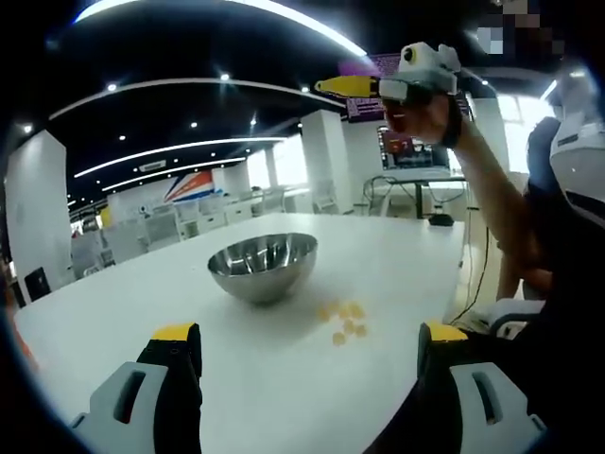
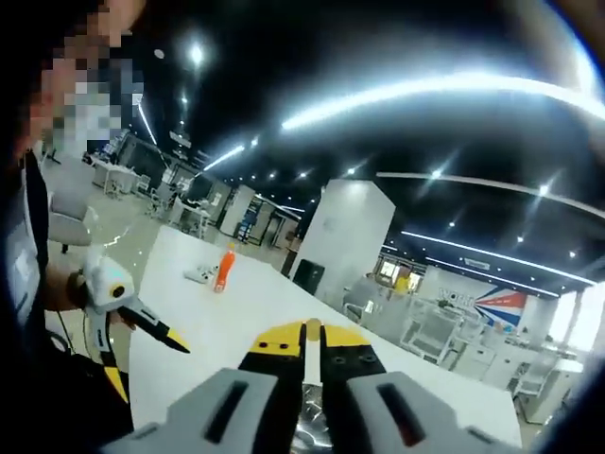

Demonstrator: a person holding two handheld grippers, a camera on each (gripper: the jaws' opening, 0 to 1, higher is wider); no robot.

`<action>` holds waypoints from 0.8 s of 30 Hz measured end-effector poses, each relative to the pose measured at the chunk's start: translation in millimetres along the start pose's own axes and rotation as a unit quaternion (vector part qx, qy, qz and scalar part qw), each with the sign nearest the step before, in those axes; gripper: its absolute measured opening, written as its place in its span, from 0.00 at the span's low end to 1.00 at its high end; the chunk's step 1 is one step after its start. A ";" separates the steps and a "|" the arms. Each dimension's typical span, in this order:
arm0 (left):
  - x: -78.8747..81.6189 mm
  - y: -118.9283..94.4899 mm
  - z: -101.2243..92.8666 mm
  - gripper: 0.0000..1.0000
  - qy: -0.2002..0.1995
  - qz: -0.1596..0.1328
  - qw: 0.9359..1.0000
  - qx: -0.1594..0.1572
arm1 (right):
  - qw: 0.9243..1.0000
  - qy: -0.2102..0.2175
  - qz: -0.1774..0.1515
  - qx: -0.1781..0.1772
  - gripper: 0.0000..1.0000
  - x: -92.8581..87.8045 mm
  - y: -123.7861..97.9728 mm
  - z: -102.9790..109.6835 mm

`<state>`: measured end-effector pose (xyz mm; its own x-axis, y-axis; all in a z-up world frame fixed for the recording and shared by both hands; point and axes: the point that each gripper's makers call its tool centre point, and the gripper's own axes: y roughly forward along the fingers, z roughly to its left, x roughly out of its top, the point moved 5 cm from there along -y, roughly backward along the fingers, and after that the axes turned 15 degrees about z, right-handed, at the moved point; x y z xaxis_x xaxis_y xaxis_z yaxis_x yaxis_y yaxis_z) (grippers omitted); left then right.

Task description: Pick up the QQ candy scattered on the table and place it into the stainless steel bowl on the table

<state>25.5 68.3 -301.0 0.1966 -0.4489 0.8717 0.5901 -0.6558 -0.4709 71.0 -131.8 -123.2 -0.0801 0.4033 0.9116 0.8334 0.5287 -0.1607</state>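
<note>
Open-plan office hall, dark ceiling with curved light strips, white pillars and rows of desks behind; a long white surface carries the task's things.

Item 1, left claw: seen in the left gripper view with jaws wide apart and nothing between them, low over the near edge of the surface, aimed at bowl and candy.

Item 2, steel bowl: round, polished, upright near the middle of the surface, mirror-bright wall; its inside is not visible from this angle, so its contents cannot be told.

Item 3, candy: a small loose cluster of pale yellow pieces, lying on the surface just to the right of the bowl and a little nearer the camera, apart from its wall. Pieces look small and glossy; individual shapes too fine to make out.

Item 4, right claw: in the right gripper view its yellow-tipped jaws are together, nothing visibly between them; in the left gripper view it is raised high above the far side of the surface, held in a hand.

Item 5, orange bottle: upright on the far end of the surface.

Step, as judged: the start of a pick, no candy taken yet. Next move calls for lowering a claw over one piece, jaws straddling it, a gentle close, then a lift over the bowl's rim.
</note>
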 end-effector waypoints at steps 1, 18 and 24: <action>0.0 0.0 -0.5 0.95 -0.002 0.000 1.000 -0.002 | 1.000 0.007 0.005 0.004 0.06 -4.4 6.7 -1.9; 1.3 -6.5 -2.2 0.95 -0.005 -0.009 1.000 -0.005 | 0.985 0.087 0.151 -0.008 0.06 -129.7 121.2 -26.5; -1.0 -7.1 -1.1 0.95 -0.007 -0.006 1.000 -0.006 | 0.978 0.099 0.181 0.001 0.06 -153.8 138.7 -19.9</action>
<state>20.2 72.7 -298.7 0.2004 -0.4319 0.8794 0.5836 -0.6683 -0.4613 209.8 -135.4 -278.1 0.3278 0.4124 0.8500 0.7867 0.3791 -0.4873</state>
